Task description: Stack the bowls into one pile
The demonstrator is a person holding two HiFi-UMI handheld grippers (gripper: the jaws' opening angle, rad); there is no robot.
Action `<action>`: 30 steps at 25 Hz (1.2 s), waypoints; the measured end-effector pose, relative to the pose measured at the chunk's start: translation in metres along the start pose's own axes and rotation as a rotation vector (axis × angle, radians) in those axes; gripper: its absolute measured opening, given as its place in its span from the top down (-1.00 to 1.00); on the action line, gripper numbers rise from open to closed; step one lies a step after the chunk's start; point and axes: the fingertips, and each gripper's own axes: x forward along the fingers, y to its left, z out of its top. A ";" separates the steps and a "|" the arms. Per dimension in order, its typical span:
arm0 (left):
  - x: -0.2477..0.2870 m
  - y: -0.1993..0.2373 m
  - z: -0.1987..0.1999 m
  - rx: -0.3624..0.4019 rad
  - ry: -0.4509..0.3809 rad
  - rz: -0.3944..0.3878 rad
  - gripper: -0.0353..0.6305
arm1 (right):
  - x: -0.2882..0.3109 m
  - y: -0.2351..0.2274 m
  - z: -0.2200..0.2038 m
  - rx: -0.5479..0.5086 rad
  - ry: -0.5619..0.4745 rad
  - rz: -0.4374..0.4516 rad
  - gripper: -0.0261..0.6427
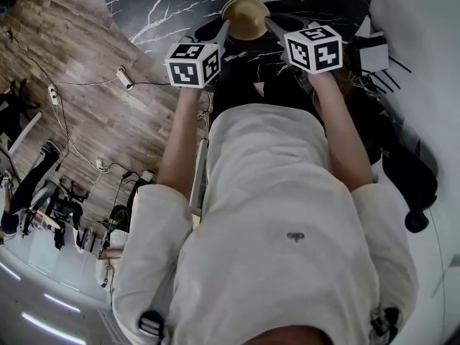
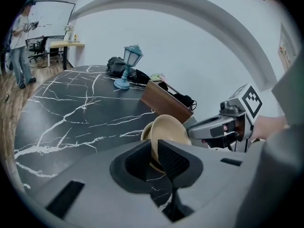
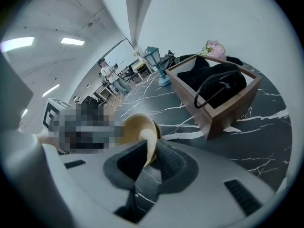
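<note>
Two bowls, seemingly nested; left gripper, right gripper each clamp rim.

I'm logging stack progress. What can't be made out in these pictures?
How many bowls are nested: head view, left gripper and right gripper cover their sides.
Whether they touch the table: gripper views, gripper bodies hide their bases.
Wooden box contents: right gripper view, too dark.

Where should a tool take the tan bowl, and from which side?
Take the tan bowl by its thin rim, one jaw inside, one outside, slanting down from the near side. It is wide and open-topped, so only the rim fits between jaws; the left tool and right tool are clamped on opposite sides this way.
</note>
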 end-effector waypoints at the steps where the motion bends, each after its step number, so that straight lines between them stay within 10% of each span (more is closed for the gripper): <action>1: -0.001 0.001 -0.001 -0.007 -0.003 0.006 0.76 | 0.001 0.000 0.000 -0.004 0.004 0.004 0.74; 30: -0.015 -0.006 -0.013 -0.110 -0.094 0.140 0.76 | -0.004 0.007 0.007 -0.125 0.040 0.097 0.75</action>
